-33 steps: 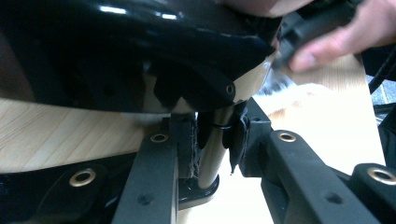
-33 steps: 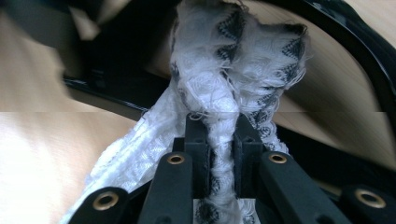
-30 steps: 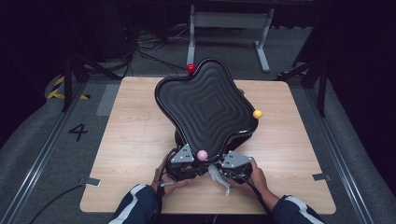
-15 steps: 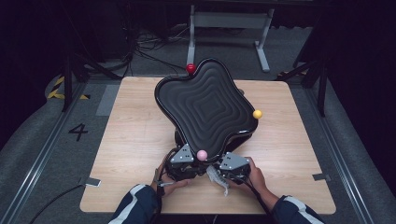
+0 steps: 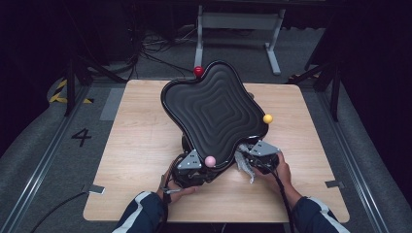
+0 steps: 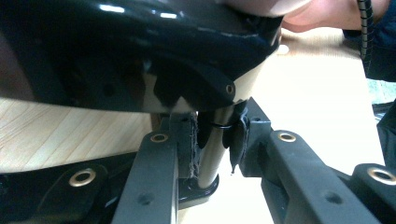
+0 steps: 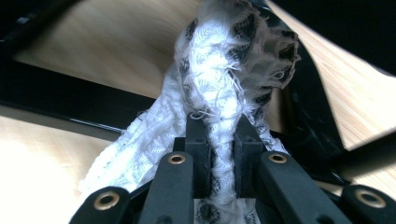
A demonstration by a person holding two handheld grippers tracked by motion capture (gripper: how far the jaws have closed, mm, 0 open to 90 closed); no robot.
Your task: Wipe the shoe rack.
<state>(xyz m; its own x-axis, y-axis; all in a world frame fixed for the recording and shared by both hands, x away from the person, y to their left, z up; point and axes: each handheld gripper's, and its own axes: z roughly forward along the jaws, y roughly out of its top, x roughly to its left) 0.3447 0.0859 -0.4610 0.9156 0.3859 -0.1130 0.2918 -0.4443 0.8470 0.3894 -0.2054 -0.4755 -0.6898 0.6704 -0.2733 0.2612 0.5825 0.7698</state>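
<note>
Your left gripper (image 5: 190, 167) sits near the table's (image 5: 141, 145) front edge, a little left of centre, tucked under the low front lip of the black tray (image 5: 216, 109). In the left gripper view its jaws are clenched on the tray's post (image 6: 212, 154), a dark upright stem that rises from a black foot on the table to the tray's underside; both pads press its sides.

Your right gripper (image 5: 260, 156) lies just right of the tray's front edge, also close to the table's front edge. In the right gripper view the jaws are clamped on a bunched white cloth (image 7: 224, 93) with a dark woven pattern; the cloth stands up between the pads and spills down to the left onto the table. In the high view the cloth (image 5: 244, 165) hangs just left of that gripper, touching the tray's front rim.

The tray is tilted, its far lobe raised toward the table's back edge and its near side dipping toward you. It covers the table's middle. Three balls sit at its rim: a red ball (image 5: 198, 71) at the far lobe, a yellow ball (image 5: 267, 118) on the right side, and a pink ball (image 5: 210, 161) at the front, just beside your left gripper.
</note>
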